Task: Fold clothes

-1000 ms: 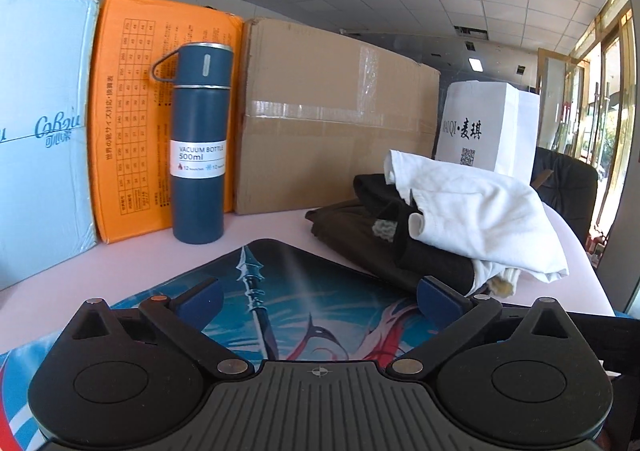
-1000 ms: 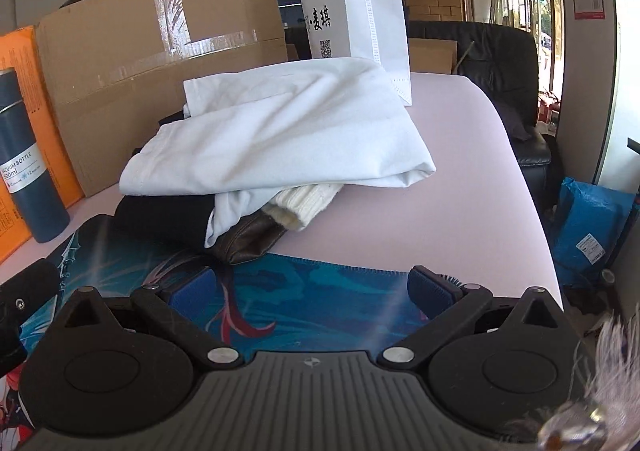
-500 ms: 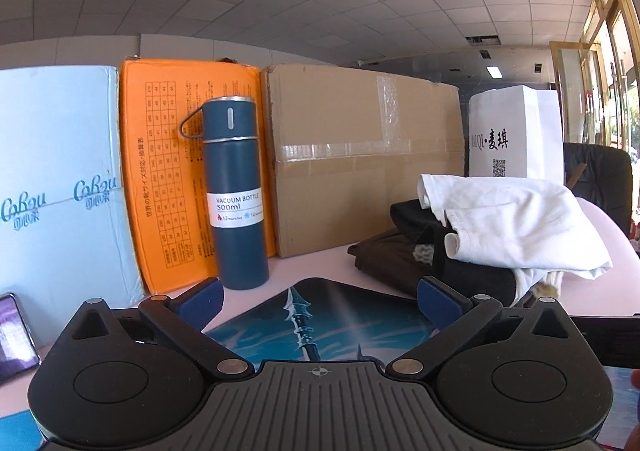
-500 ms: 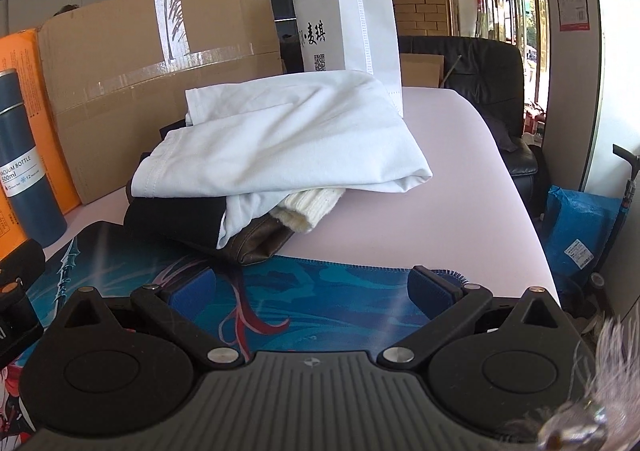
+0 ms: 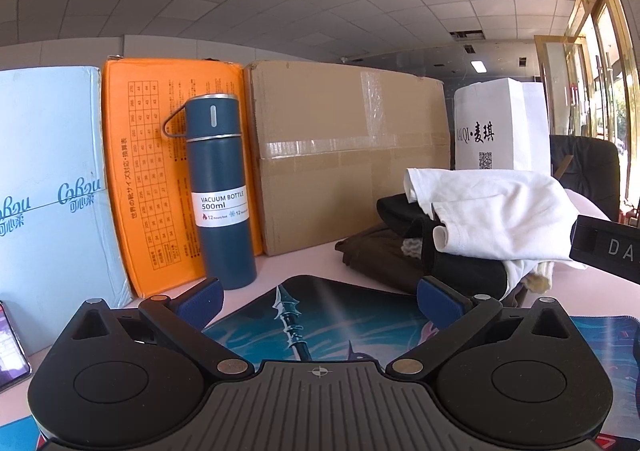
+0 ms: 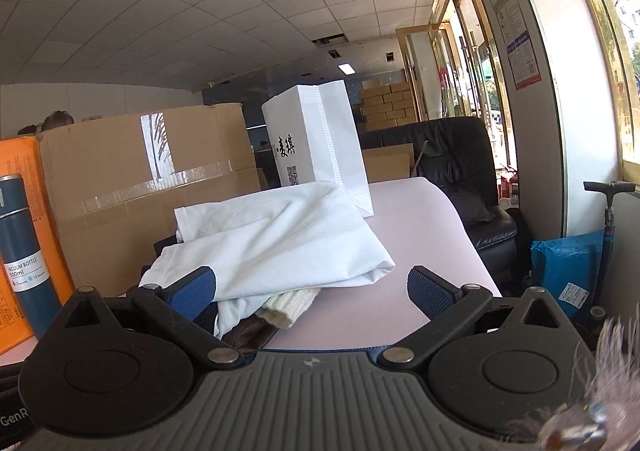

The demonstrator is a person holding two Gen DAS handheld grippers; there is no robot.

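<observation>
- The pale pink surface [image 6: 416,219] is stretching away under both views, carrying everything here.
- The big brown cardboard box [image 5: 344,155] with clear tape across it is standing at the back, with a flat orange box [image 5: 152,179] leaning beside it and a light blue carton [image 5: 48,187] further left.
- The blue printed mat [image 5: 332,315] is lying flat just in front of the left claw, its far edge touching the clothes.
- The heap of clothes is sitting near the right end of the cardboard box: a white folded cotton garment [image 6: 280,247] is lying on top, dark black and brown garments [image 5: 400,251] are bunched beneath it, and a cream knitted piece [image 6: 292,303] is poking out at the front.
- The white paper bag [image 6: 320,147] with black characters is standing upright right behind the heap.
- The dark blue vacuum bottle [image 5: 222,191] is standing upright in front of the orange box, well apart from the clothes.
- The left claw [image 5: 320,299] is hanging wide open over the mat, holding nothing, blue pads apart.
- The right claw [image 6: 312,291] is also gaping wide and holding nothing, pointing at the heap, with its left pad [image 6: 196,291] showing in front of the white garment's edge; whether it is touching, I cannot tell.
</observation>
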